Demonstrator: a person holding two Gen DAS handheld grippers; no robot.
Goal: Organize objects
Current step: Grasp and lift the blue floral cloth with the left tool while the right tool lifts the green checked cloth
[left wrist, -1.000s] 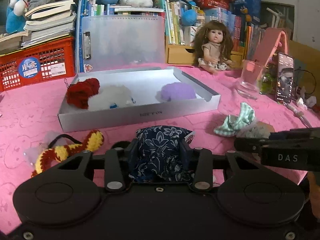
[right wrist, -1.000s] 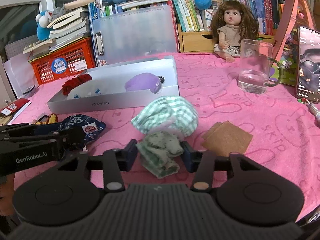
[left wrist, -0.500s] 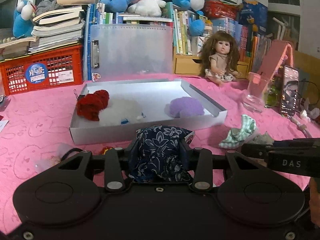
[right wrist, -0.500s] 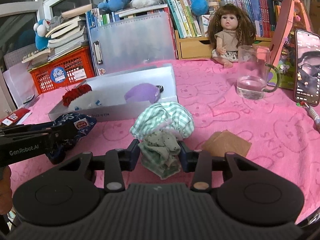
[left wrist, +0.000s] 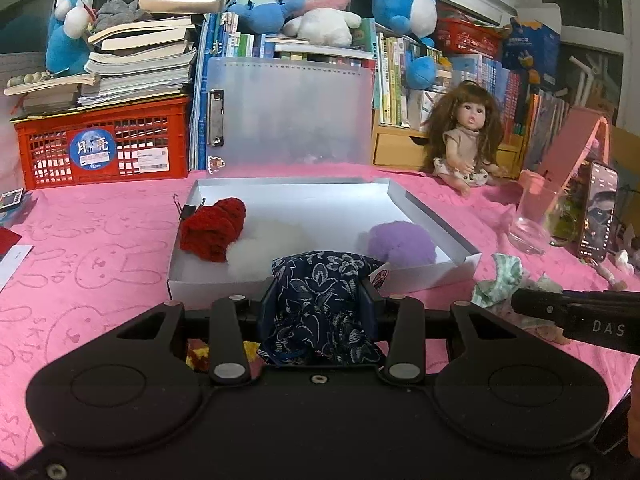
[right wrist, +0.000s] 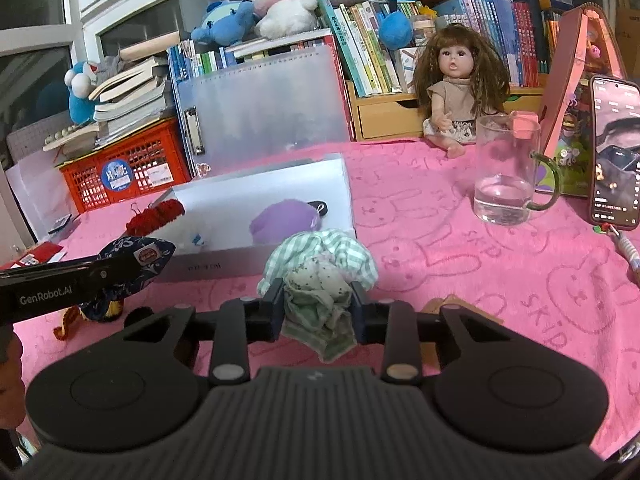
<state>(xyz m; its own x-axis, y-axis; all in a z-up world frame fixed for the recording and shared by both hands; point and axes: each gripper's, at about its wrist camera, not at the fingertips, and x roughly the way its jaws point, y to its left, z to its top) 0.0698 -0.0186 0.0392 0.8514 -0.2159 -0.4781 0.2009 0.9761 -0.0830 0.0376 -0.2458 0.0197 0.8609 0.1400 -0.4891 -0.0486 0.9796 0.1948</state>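
Note:
My left gripper (left wrist: 318,300) is shut on a navy floral cloth pouch (left wrist: 320,292), held above the table just in front of the white tray (left wrist: 432,276). The pouch also shows in the right wrist view (right wrist: 136,260). My right gripper (right wrist: 318,304) is shut on a green checked cloth bundle (right wrist: 320,268), lifted off the pink cloth in front of the tray's near wall (right wrist: 224,268). The tray holds a red knitted piece (left wrist: 214,230), a white fluffy piece (left wrist: 268,248) and a purple fluffy piece (left wrist: 400,244).
A red-and-yellow knitted item (right wrist: 72,318) lies on the table under the left gripper. A brown square (right wrist: 456,304) lies by the right gripper. A glass mug (right wrist: 506,172), a phone (right wrist: 614,152), a doll (right wrist: 460,88), a red crate (left wrist: 104,148) and books stand behind.
Both grippers have risen and moved toward the tray, carrying the pouch and the green bundle off the table. The red-and-yellow knitted item has slipped under the left gripper's body.

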